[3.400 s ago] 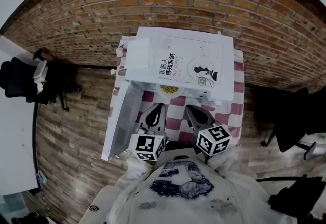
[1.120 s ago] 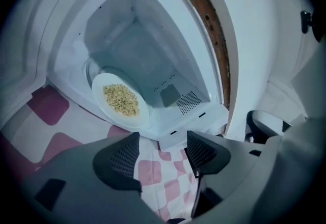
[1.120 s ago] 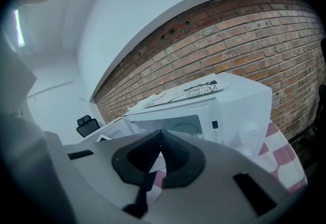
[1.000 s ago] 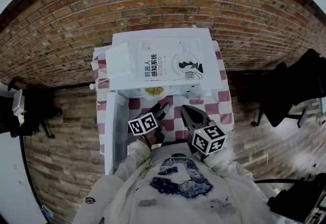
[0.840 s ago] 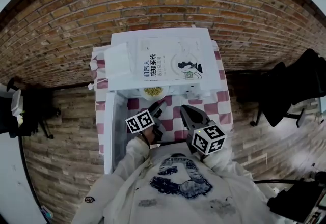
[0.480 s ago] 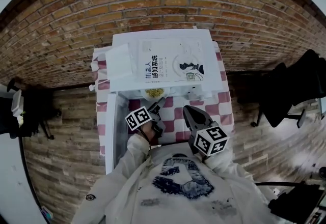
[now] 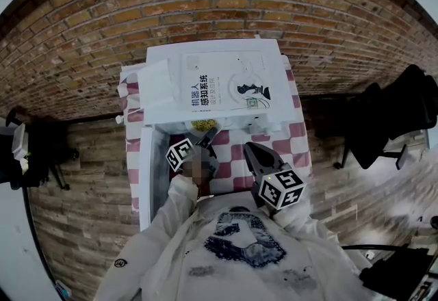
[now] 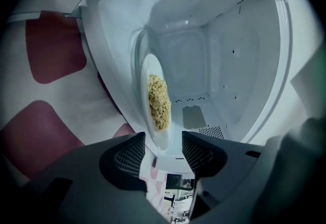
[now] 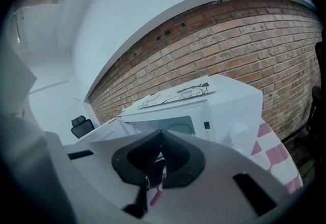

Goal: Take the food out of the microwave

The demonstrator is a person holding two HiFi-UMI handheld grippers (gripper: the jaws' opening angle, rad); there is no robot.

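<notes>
The white microwave [image 7: 219, 81] stands open on a checked tablecloth, its door [image 7: 147, 176] swung out to the left. Inside sits a white plate [image 8: 155, 111] of yellow food [image 8: 159, 101]. My left gripper [image 8: 163, 149] is rolled on its side at the oven mouth. Its jaws are closing with the plate's near rim between them, and a gap still shows beside one pad. In the head view the left gripper [image 7: 207, 135] reaches the plate [image 7: 202, 126]. My right gripper [image 7: 250, 151] hangs back over the cloth, shut and empty, with the microwave [image 9: 224, 101] ahead of the gripper [image 9: 162, 136].
A printed book [image 7: 233, 84] lies on top of the microwave. The red-and-white checked table [image 7: 298, 149] stands against a brick wall [image 7: 219, 5]. Black chairs [image 7: 404, 108] stand at the right and far left on the wooden floor.
My left gripper has moved forward to the oven mouth and rolled onto its side, with its jaws narrowing around the plate's rim. The right gripper has stayed put.
</notes>
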